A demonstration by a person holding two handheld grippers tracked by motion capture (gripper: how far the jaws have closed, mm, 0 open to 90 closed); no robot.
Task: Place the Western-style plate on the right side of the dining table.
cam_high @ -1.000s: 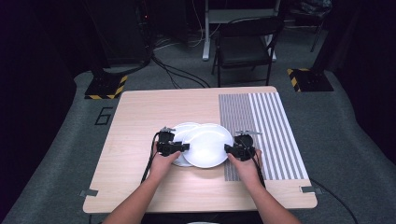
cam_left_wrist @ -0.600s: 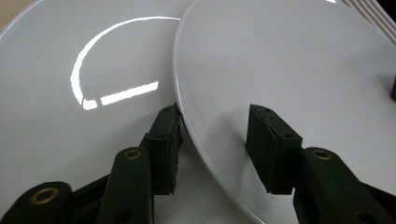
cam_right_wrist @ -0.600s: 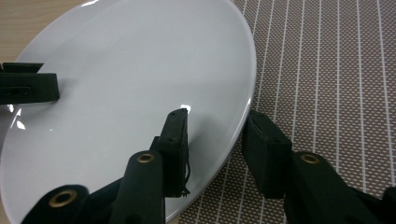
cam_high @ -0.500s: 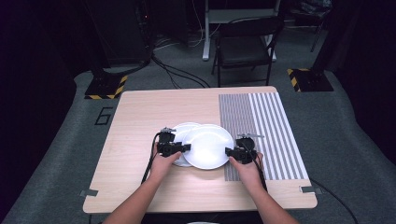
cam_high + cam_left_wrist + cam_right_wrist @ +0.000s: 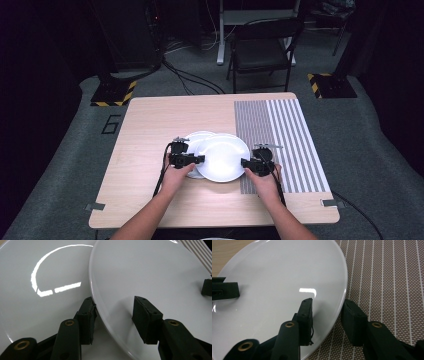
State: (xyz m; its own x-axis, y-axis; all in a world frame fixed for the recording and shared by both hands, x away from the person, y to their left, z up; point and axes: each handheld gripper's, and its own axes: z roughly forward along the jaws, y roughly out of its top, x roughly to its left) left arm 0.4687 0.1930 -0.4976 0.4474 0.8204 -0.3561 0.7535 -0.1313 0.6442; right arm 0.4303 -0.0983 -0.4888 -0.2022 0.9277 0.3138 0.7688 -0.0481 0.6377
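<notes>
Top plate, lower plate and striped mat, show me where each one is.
Top plate point(image 5: 223, 159), high view, its centre.
Lower plate point(image 5: 47, 290), left gripper view, its glossy face.
Striped mat point(image 5: 387, 277), right gripper view, bare weave.

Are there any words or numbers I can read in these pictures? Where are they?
"6" on the grey floor, a dark outlined numeral just left of the table.
No writing can be read on the upper plate, the lower plate or the striped mat.
The yellow-and-black stripes on the stand bases are a warning pattern, not words.
</notes>
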